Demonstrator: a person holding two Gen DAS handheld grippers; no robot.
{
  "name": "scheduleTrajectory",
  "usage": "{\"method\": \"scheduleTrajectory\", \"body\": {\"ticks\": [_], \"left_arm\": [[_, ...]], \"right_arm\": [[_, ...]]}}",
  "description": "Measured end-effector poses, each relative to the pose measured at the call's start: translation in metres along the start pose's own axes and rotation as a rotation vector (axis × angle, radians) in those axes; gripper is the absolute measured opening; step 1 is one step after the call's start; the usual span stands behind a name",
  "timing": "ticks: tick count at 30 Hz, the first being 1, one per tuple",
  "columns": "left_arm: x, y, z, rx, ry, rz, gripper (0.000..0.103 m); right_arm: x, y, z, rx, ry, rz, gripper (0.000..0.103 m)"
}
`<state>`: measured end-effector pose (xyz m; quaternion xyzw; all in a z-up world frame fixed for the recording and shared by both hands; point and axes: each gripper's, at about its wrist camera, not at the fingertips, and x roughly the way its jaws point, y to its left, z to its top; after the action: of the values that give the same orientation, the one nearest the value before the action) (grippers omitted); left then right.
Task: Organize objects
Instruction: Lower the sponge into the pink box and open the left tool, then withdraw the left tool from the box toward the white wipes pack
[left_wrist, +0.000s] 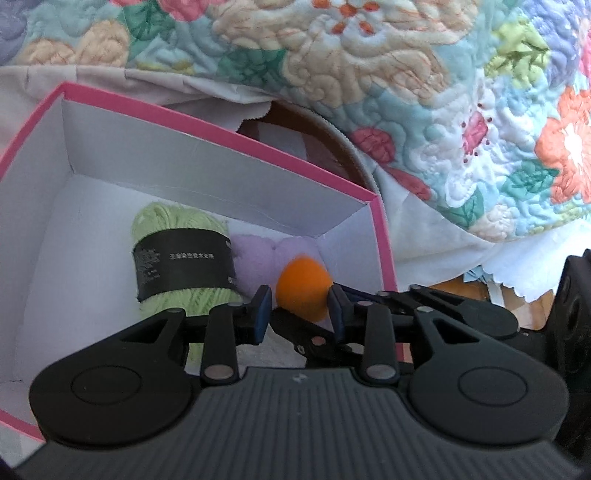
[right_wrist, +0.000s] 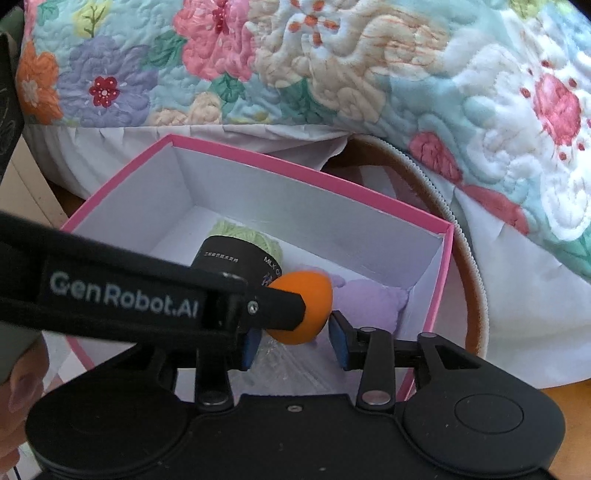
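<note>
A pink box (left_wrist: 384, 240) with white inner walls stands open below me. On its floor lie a green yarn skein (left_wrist: 177, 225) with a black band and a pale purple soft thing (left_wrist: 258, 251). An orange ball (left_wrist: 303, 291), slightly blurred, sits just past the tips of my left gripper (left_wrist: 301, 306), whose blue pads stand a little apart from it. My right gripper (right_wrist: 293, 343) is open too, with the same orange ball (right_wrist: 314, 295) above the gap between its pads. A left gripper finger (right_wrist: 280, 310) crosses in front of the ball. The green yarn skein (right_wrist: 236, 230) and the purple thing (right_wrist: 373, 302) lie behind it.
A floral quilt (left_wrist: 369, 74) hangs over the far side, its white lining draped behind the box. A brown round case with a zipper edge (right_wrist: 476, 295) sits right of the box (right_wrist: 447, 258). A person's hand (right_wrist: 18, 387) is at the lower left.
</note>
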<state>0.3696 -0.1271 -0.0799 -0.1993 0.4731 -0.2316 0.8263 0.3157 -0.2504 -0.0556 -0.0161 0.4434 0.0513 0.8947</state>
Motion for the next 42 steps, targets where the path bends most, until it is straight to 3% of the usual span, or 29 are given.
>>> {"method": "scheduleTrajectory", "body": {"ticks": [1, 6, 14, 19, 29, 42], "left_arm": [[-0.002, -0.001, 0.000, 0.006, -0.001, 0.010, 0.032], [-0.012, 0.001, -0.003, -0.008, 0.042, -0.008, 0.037], [-0.047, 0.004, -0.006, -0.004, 0.043, 0.047, 0.040], [-0.071, -0.003, -0.012, 0.071, 0.047, 0.119, 0.041], [-0.129, -0.013, -0.020, 0.162, 0.063, 0.180, 0.051], [-0.214, -0.015, -0.040, 0.208, 0.052, 0.237, 0.062]], "right_arm": [[-0.002, 0.000, -0.001, 0.001, -0.006, -0.007, 0.056], [-0.017, -0.006, -0.010, 0.035, -0.021, -0.007, 0.058], [-0.050, -0.001, -0.036, 0.059, -0.094, 0.025, 0.059], [-0.066, 0.002, -0.036, 0.079, -0.125, 0.035, 0.059], [-0.105, 0.022, -0.031, 0.104, -0.124, 0.018, 0.060], [-0.163, 0.064, -0.033, 0.043, -0.123, 0.031, 0.074]]}}
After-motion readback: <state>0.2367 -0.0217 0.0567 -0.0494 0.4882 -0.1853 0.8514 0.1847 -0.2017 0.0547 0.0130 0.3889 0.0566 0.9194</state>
